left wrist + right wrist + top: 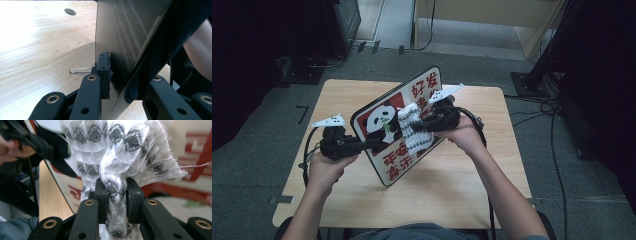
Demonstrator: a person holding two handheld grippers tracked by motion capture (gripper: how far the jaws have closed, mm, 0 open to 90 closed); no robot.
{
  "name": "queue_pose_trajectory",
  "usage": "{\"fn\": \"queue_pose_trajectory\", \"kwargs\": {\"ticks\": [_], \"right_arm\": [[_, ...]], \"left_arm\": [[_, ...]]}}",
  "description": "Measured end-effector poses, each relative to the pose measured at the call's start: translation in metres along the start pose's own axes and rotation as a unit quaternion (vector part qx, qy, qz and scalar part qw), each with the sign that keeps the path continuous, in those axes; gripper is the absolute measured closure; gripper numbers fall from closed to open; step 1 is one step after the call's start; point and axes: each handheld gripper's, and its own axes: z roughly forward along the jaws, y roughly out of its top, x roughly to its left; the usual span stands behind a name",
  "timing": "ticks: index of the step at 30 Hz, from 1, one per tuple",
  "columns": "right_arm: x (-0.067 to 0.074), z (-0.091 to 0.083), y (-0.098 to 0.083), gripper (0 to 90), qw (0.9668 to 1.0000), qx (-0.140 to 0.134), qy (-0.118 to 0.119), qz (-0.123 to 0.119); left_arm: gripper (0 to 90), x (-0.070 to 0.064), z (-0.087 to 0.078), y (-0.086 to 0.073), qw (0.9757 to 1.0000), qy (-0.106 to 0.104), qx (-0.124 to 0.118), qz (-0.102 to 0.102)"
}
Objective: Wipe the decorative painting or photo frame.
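Left tongs [371, 143] clamping panda sign [384, 162] edge mid-frame, right tongs [116, 192] clenched on patterned white cloth [112, 157] against sign face, wooden bench [452, 190] beneath

Both forearms reach in from the bottom, raised above the worktop. The left hand [328, 167] grips the left claw [371, 143], jaws clamped tight and aimed right. The right hand [466, 134] levels the right claw [424, 125] leftward, its 2 jaws pinched tight.

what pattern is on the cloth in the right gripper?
White cloth woven with rows of dark grey diamond or zigzag shapes, frayed at the edge. Clearest in the right gripper view.
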Motion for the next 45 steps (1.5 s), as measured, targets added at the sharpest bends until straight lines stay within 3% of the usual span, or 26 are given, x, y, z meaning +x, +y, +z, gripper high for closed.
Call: {"fn": "queue_pose_trajectory", "kwargs": {"ticks": [11,18,45], "right_arm": [[0.013,-0.006,0.036,76.0,0.9991,-0.025,0.013,-0.032],[0.013,-0.005,0.048,76.0,0.9987,-0.036,0.012,-0.033],[0.008,0.006,0.037,75.5,0.9992,-0.022,0.023,-0.025]], "left_arm": [[75.6,0.0,0.0,-0.001,1.0,0.002,-0.003,-0.004],[75.9,0.001,0.0,0.0,1.0,0.003,-0.001,-0.004],[76.3,0.001,0.0,0.001,1.0,0.0,0.002,0.008]]}}
